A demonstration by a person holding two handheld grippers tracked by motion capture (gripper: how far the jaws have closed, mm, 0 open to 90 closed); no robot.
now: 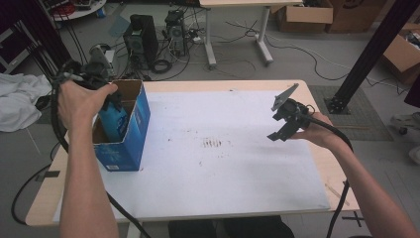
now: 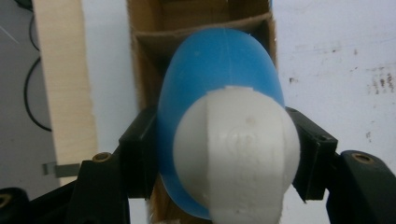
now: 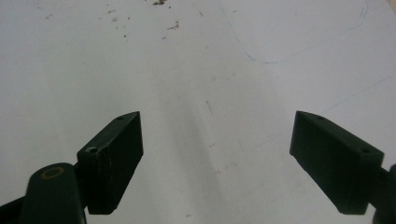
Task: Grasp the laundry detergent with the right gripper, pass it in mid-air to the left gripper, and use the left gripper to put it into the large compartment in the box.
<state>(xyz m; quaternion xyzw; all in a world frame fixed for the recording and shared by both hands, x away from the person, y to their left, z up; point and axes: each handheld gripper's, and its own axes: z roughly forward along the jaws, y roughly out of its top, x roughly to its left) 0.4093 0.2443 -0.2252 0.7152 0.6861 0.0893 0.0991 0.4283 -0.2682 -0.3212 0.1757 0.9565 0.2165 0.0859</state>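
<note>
While my left forearm reaches up the left side of the high view, the hand wraps the left tongs [image 1: 106,91] from above and tips them down into the open top of the blue box [image 1: 130,144]. The right forearm comes in from the near right corner, wrist bent inward, holding the right tongs [image 1: 281,130] above the right part of the counter [image 1: 317,163], well apart from the box.

Box: corrugated cardboard, brown inside, blue printed outside, standing upright at the left edge of the counter; a cardboard divider crosses its interior in the left gripper view. Counter: pale wood edge, covered by a white sheet [image 1: 223,168] with dark scuffs and specks near its middle.

Bottle [image 2: 219,74]: smooth blue plastic, rounded body, with a white cap [image 2: 238,154] of matte, slightly ribbed plastic facing the camera. It sits partway inside the box, in the compartment nearer me.

Left tongs [image 2: 224,149]: closed on the bottle, black pads pressing both sides just below the cap.

Right tongs [image 3: 215,158]: spread wide, nothing between the blocky black pads, only the white sheet beneath; I cannot tell if they touch it.
</note>
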